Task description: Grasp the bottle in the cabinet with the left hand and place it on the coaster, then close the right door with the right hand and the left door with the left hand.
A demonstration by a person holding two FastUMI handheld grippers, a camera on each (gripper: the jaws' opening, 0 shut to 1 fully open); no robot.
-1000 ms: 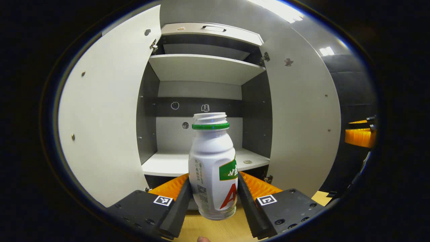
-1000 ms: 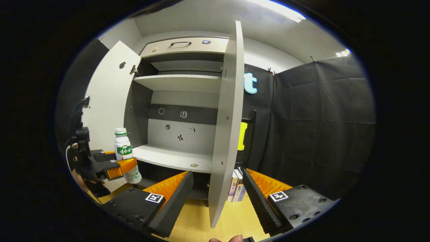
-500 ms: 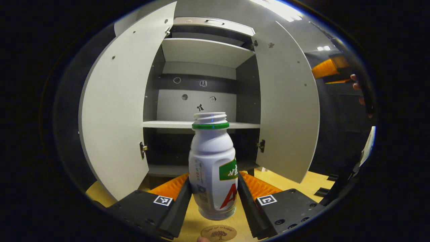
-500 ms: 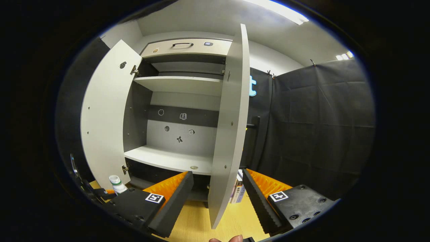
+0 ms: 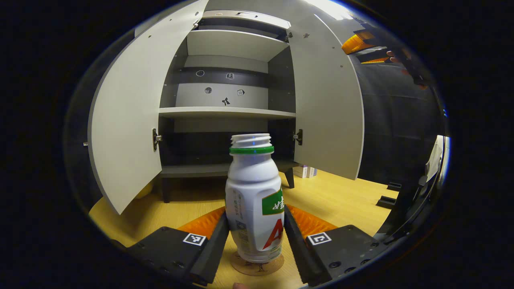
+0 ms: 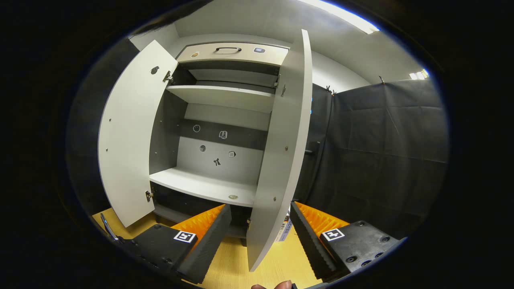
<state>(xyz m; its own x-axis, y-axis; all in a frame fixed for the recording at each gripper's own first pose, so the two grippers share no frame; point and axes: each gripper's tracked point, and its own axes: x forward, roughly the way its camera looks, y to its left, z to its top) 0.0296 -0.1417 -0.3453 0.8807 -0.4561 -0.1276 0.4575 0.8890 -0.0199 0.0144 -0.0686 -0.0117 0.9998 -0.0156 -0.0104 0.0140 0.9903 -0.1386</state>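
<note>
The fingers of the left gripper (image 5: 256, 237) are clamped on the bottle (image 5: 254, 198); those of the right gripper (image 6: 260, 237) are held apart, the right door (image 6: 281, 152) edge seen between them. The cabinet (image 5: 225, 100) is found with both doors open, its shelves bare. The uncapped bottle is stood upright on the coaster (image 5: 257, 266) on the wooden table (image 5: 341, 196).
</note>
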